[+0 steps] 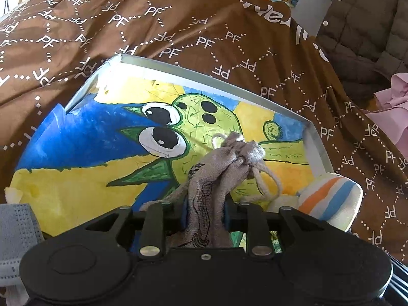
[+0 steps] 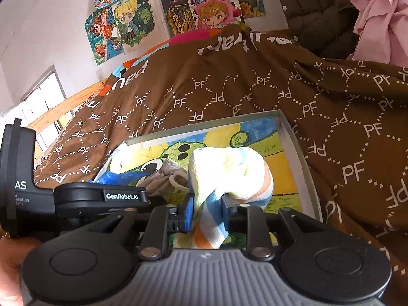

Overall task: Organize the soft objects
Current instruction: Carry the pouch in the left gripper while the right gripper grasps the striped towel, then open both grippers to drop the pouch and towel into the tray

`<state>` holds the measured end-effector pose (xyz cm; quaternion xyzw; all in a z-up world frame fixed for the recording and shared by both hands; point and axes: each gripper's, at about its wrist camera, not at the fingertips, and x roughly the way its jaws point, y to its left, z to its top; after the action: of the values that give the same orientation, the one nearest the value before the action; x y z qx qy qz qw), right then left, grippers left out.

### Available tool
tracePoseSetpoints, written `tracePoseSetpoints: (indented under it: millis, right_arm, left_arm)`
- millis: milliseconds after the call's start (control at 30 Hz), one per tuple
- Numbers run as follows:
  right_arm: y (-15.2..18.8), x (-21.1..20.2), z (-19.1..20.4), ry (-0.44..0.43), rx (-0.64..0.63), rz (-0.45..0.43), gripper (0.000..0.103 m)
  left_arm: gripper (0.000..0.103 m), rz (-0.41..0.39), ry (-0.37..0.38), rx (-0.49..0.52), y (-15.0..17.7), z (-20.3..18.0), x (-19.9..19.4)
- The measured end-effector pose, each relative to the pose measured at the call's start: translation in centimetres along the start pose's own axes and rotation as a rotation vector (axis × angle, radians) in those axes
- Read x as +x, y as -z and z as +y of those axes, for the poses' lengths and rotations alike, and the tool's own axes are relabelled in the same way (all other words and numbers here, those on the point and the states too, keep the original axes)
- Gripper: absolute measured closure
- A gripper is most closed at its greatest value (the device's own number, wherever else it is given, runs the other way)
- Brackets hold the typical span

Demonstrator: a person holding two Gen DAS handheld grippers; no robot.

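Left gripper (image 1: 205, 214): matte black housing with two round domed covers, black linkage bars pinned by silver rivets, one central cross-head screw, blue pads inside the fingers (image 1: 229, 216). Right gripper (image 2: 207, 213): same black linkages and silver rivets, grey ribbed centre plate, blue finger pads. Side bracket (image 2: 100, 196) lettered "GenRobot.AI" in white. Bare skin of hand (image 2: 10, 265) at lower left.

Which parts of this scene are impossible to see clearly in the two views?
- Left wrist view: the lower end of the grey drawstring pouch is hidden behind the left gripper body.
- Left wrist view: the grey knitted item is cut off by the left edge.
- Right wrist view: the striped cloth in the right gripper hides part of the painted tray.
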<state>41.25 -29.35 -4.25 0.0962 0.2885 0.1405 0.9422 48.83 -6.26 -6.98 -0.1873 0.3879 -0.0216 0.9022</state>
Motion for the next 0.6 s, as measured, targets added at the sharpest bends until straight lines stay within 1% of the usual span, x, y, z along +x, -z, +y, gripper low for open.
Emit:
tracePoseSetpoints:
  millis: [33, 67, 133, 167, 200, 267, 300, 367, 467, 533, 600]
  right_arm:
    - [0.0, -0.1, 0.0, 0.004, -0.005, -0.002, 0.075]
    - [-0.1, -0.3, 0.0, 0.008, -0.008, -0.005, 0.074]
    - [-0.2, -0.6, 0.0, 0.013, -0.010, -0.013, 0.071]
    - [-0.3, -0.8, 0.0, 0.013, -0.011, -0.017, 0.068]
    - [-0.4, -1.1, 0.0, 0.011, -0.014, -0.023, 0.063]
    - [-0.7, -1.6, 0.1, 0.014, -0.023, -0.036, 0.055]
    - [-0.8, -1.9, 0.3, 0.019, -0.031, -0.044, 0.053]
    - [-1.0, -2.5, 0.5, 0.026, -0.042, -0.055, 0.050]
    - [-1.2, -3.9, 0.8, 0.026, -0.047, -0.077, 0.043]
    - [-1.3, -5.0, 1.0, 0.025, -0.050, -0.098, 0.038]
    - [-1.5, -6.5, 1.3, 0.024, -0.055, -0.126, 0.031]
  left_arm:
    - [0.068, 0.000, -0.004, 0.001, 0.1, 0.0, -0.1]
    - [0.062, 0.002, -0.008, 0.003, 0.1, -0.1, -0.3]
    - [0.058, 0.000, -0.010, 0.001, 0.3, -0.1, -0.7]
    - [0.054, -0.001, -0.009, -0.002, 0.3, -0.1, -0.9]
    - [0.047, -0.003, -0.010, -0.008, 0.3, 0.0, -1.2]
    - [0.038, -0.013, -0.008, -0.029, 0.4, 0.1, -1.9]
    - [0.035, -0.014, -0.012, -0.036, 0.4, 0.1, -2.3]
    - [0.031, -0.016, -0.022, -0.051, 0.4, 0.3, -3.2]
    - [0.021, -0.028, -0.051, -0.089, 0.2, 0.7, -5.0]
    - [0.020, -0.048, -0.059, -0.103, 0.0, 1.0, -6.5]
    - [0.019, -0.077, -0.055, -0.101, -0.1, 1.2, -8.1]
